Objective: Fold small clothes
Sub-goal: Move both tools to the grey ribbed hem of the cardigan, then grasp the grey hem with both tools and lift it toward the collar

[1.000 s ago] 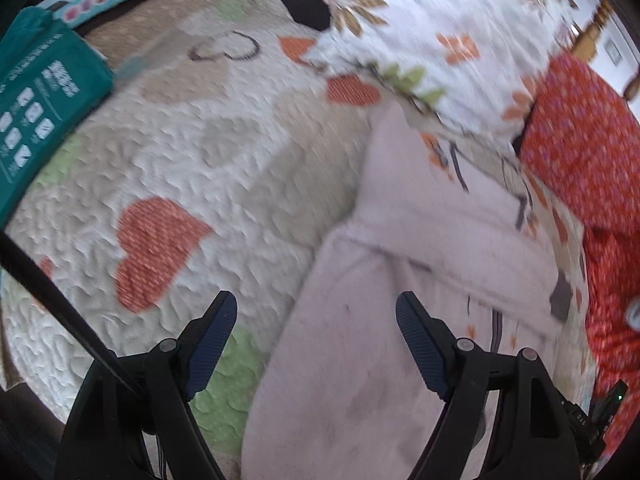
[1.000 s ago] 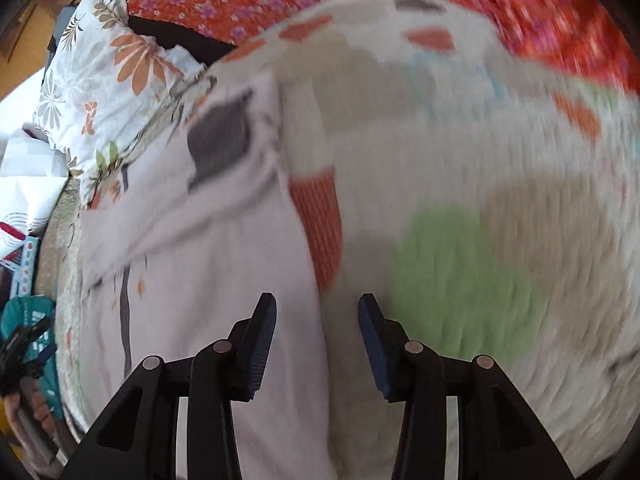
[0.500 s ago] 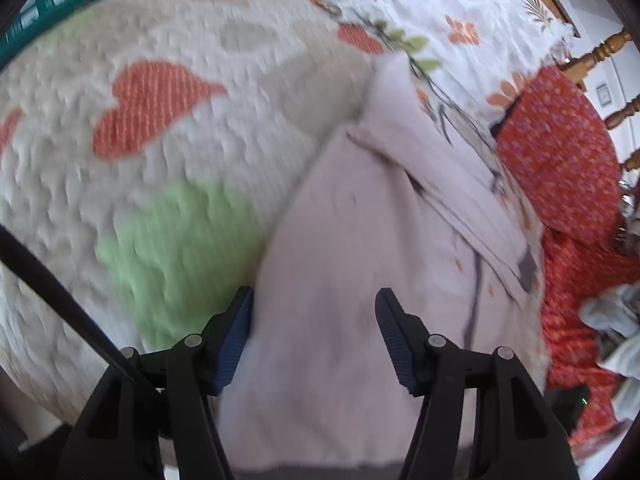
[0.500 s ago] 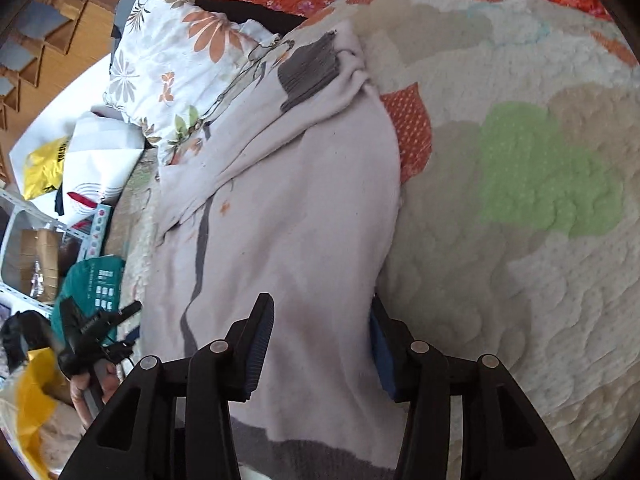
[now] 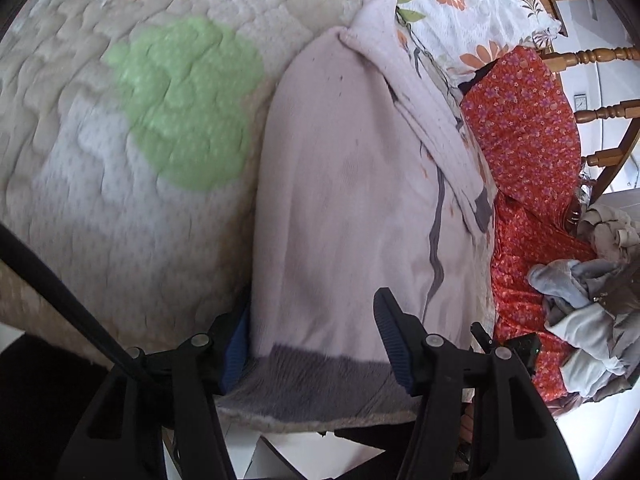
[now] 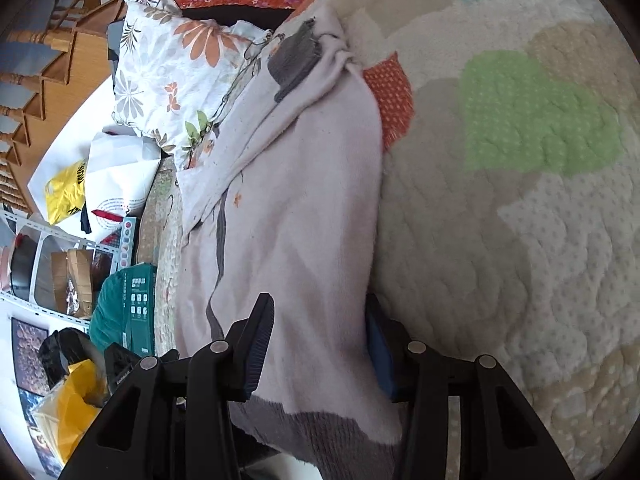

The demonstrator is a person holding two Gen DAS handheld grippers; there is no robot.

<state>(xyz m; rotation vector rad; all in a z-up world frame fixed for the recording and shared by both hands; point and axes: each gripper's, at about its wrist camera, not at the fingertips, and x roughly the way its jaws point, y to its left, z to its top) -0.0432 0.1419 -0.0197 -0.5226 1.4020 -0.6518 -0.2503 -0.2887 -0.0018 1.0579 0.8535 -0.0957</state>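
Observation:
A pale pink knitted top (image 5: 352,180) with a grey hem (image 5: 312,380) lies flat on the quilted bedspread (image 5: 120,160), one sleeve folded across its upper part. My left gripper (image 5: 314,344) straddles the hem's left corner. Its left finger is half hidden behind the cloth edge and its right finger rests over the fabric, jaws apart. In the right wrist view the same top (image 6: 296,200) runs away from me. My right gripper (image 6: 320,352) straddles the hem (image 6: 320,432) at the other corner, its right finger tucked at the cloth's edge, pads not pressing.
A flowered pillow (image 5: 472,0) and a red floral cloth (image 5: 520,120) lie beyond the top. Grey clothes (image 5: 592,280) are heaped at the right. A teal box (image 6: 128,304), bags (image 6: 68,400) and shelves stand left of the bed. The quilt (image 6: 520,240) spreads to the right.
Both grippers have dropped and tilted toward the near edge of the bed, so the grey hem now lies between their fingers. The left jaws have narrowed.

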